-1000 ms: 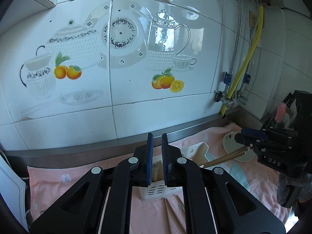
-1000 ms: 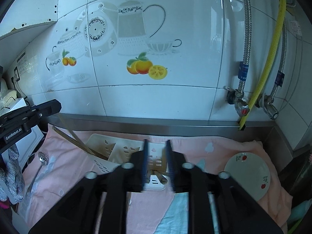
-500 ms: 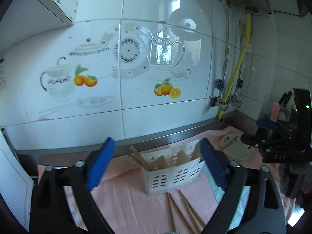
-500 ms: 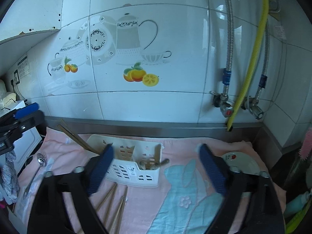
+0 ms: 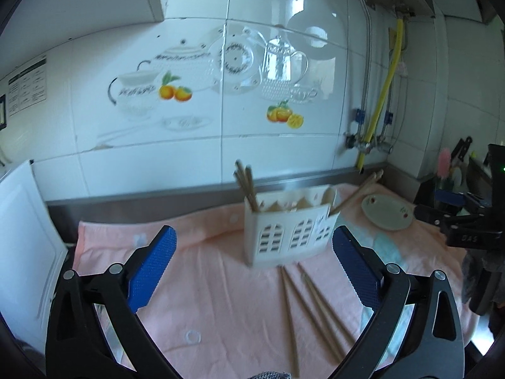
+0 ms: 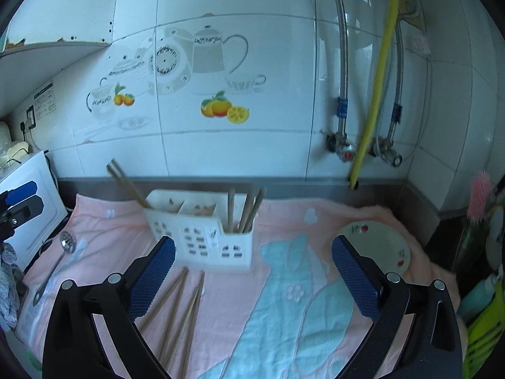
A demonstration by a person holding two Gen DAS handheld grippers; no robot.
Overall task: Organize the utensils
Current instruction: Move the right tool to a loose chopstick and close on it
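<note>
White plastic caddy (image 5: 288,232) stands upright on the pink towel (image 5: 205,284) in the left wrist view, a bit right of centre and close to the back wall. A couple of chopsticks already poke up out of its left compartment, and another leans out of the right end. Loose chopsticks (image 5: 311,303) lie on the towel right in front of it, fanned out toward the camera. The left gripper (image 5: 252,271) has its jaws spread wide, nothing between them, hovering back from the caddy. The right gripper's black body shows at the far right edge, near a small plate (image 5: 386,216).

From the right wrist view, the same caddy (image 6: 202,230) has sticks standing in its right compartment and a pair slanting out of the left end. The loose chopsticks (image 6: 180,306) sit just left of centre, near the left finger. The right gripper (image 6: 252,271) is also wide apart and empty. A slotted spoon (image 6: 55,262) lies well off to the left on the towel.

My take: next is grabbing the loose sticks. I'd come down low, pinch them near the middle so they don't pivot, and take one or two at a time since they're splayed. Then tip them vertical before dropping into a compartment, and watch that light caddy doesn't topple.
</note>
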